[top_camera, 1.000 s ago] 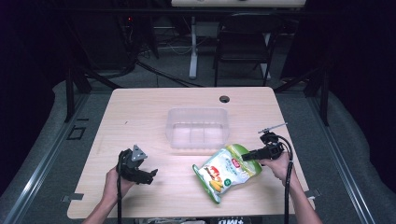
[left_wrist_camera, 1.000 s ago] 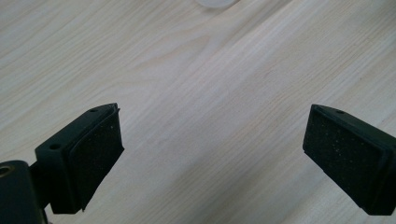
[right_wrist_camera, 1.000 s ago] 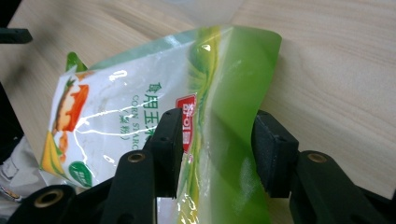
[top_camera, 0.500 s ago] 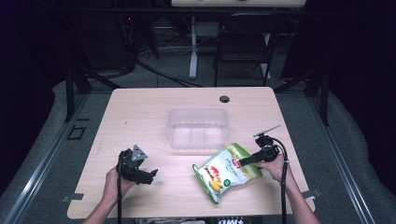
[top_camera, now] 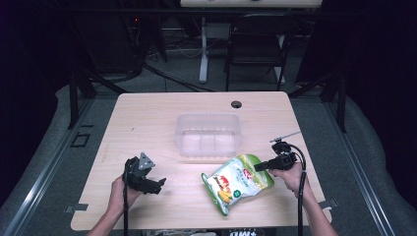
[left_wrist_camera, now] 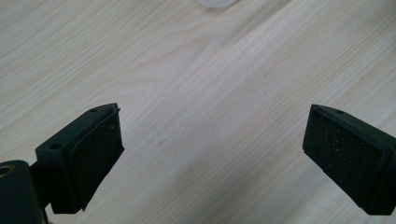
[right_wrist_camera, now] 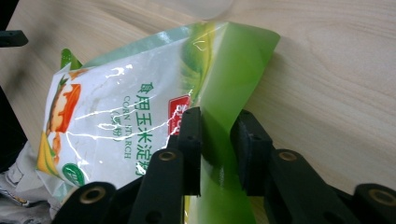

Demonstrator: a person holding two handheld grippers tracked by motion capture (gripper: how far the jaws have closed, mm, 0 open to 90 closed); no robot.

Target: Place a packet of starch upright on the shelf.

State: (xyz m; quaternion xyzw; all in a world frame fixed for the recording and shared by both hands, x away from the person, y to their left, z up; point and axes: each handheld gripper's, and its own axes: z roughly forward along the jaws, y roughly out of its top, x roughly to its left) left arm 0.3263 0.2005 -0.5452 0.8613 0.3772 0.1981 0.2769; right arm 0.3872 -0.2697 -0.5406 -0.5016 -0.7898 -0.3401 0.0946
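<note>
A green and white bag of corn starch point(top_camera: 238, 182) lies flat on the wooden table point(top_camera: 147, 118), near the front right. My right gripper point(top_camera: 259, 167) is at the bag's right edge. In the right gripper view the bag point(right_wrist_camera: 116, 126) has its green edge pinched between the two jaws, so the right gripper point(right_wrist_camera: 217, 123) is shut on it. My left gripper point(top_camera: 160, 185) hovers at the front left, well apart from the bag. In its own view the left gripper point(left_wrist_camera: 215, 128) is wide open over bare wood.
A clear plastic container point(top_camera: 209, 119) stands in the middle of the table, just behind the bag. A small dark cable hole point(top_camera: 236, 104) sits near the far edge. Chairs and cables lie beyond the table.
My right gripper has shifted slightly left, onto the bag's right edge. The bag and the left gripper have stayed where they were.
</note>
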